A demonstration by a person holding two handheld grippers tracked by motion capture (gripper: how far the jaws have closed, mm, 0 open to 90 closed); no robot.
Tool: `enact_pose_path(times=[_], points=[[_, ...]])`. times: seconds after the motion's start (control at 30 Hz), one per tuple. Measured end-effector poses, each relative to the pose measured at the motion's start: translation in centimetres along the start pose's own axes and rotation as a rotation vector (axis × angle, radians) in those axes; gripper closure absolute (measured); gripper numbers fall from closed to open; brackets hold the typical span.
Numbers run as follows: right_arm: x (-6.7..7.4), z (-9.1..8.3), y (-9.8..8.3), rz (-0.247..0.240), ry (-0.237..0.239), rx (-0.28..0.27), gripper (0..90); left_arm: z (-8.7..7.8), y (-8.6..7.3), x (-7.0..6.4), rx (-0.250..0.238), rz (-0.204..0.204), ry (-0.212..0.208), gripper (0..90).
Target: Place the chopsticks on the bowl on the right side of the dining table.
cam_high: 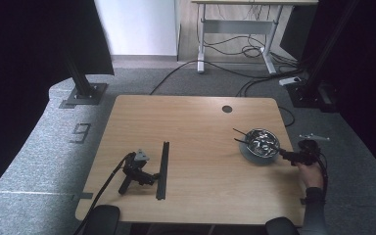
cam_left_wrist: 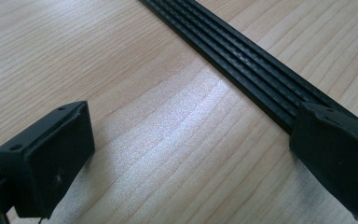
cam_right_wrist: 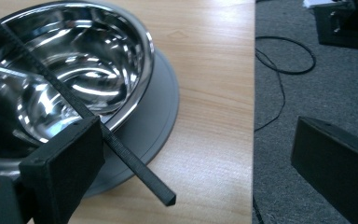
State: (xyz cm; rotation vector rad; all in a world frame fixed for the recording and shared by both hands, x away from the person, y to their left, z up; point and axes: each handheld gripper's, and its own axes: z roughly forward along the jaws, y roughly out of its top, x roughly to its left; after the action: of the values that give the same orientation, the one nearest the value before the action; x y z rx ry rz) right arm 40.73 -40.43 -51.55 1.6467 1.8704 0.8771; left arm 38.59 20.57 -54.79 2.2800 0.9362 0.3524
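A long black ribbed strip (cam_high: 163, 170) lies on the wooden table (cam_high: 196, 122) at front left. My left gripper (cam_high: 149, 176) rests on the table beside it with no hand on it. In the left gripper view the strip (cam_left_wrist: 242, 60) runs diagonally and the left gripper (cam_left_wrist: 186, 158) is open, its right jaw resting at the strip. A shiny steel bowl (cam_high: 260, 143) sits on a grey round base (cam_right_wrist: 158, 116) at the right and holds thin black sticks (cam_right_wrist: 121, 149). My right gripper (cam_high: 283, 152), held by a hand (cam_high: 311, 174), stands open at the bowl's rim (cam_right_wrist: 142, 42). One stick's end pokes out past the left jaw.
The table's right edge (cam_right_wrist: 253, 116) runs close beside the bowl, with grey carpet and cables (cam_right_wrist: 279, 70) beyond. A round cable hole (cam_high: 226, 108) sits at the table's back. Black frame posts (cam_high: 81, 83) and another desk (cam_high: 237, 29) stand behind.
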Motion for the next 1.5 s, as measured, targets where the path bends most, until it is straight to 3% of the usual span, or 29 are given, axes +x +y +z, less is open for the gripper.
enact_pose_path(times=[0.37,0.63,0.73,0.83,0.93,1.07,1.27,1.4,1.5], points=[[-0.3,1.0,0.1,0.033,-0.053,-0.021,1.0,0.0,0.0,0.0,-0.002,-0.002,0.000,0.0],[-0.1,0.6,0.5,0.033,-0.047,-0.042,1.2,0.0,0.0,0.0,-0.001,-0.002,0.000,0.0],[0.8,0.4,1.1,0.025,-0.022,-0.049,1.3,0.0,0.0,0.0,0.000,-0.001,0.000,0.0],[1.9,0.6,1.9,-0.012,-0.001,-0.036,1.4,0.0,0.0,0.0,0.000,0.000,0.000,0.0],[3.4,1.1,3.4,-0.048,0.055,-0.009,1.6,0.0,0.0,0.0,-0.002,-0.002,0.000,0.0],[5.1,1.7,4.9,-0.090,0.074,-0.002,1.0,0.0,0.0,0.0,-0.002,-0.003,-0.001,0.0],[6.4,3.2,6.8,-0.080,0.058,-0.005,0.8,0.0,0.0,0.0,-0.002,-0.002,-0.001,0.0],[6.6,4.0,7.2,-0.072,0.046,0.013,0.8,0.0,0.0,0.0,-0.002,-0.003,-0.001,0.0],[7.0,4.7,7.3,-0.094,0.043,0.030,0.8,0.0,0.0,0.0,-0.002,-0.003,0.000,0.0]])
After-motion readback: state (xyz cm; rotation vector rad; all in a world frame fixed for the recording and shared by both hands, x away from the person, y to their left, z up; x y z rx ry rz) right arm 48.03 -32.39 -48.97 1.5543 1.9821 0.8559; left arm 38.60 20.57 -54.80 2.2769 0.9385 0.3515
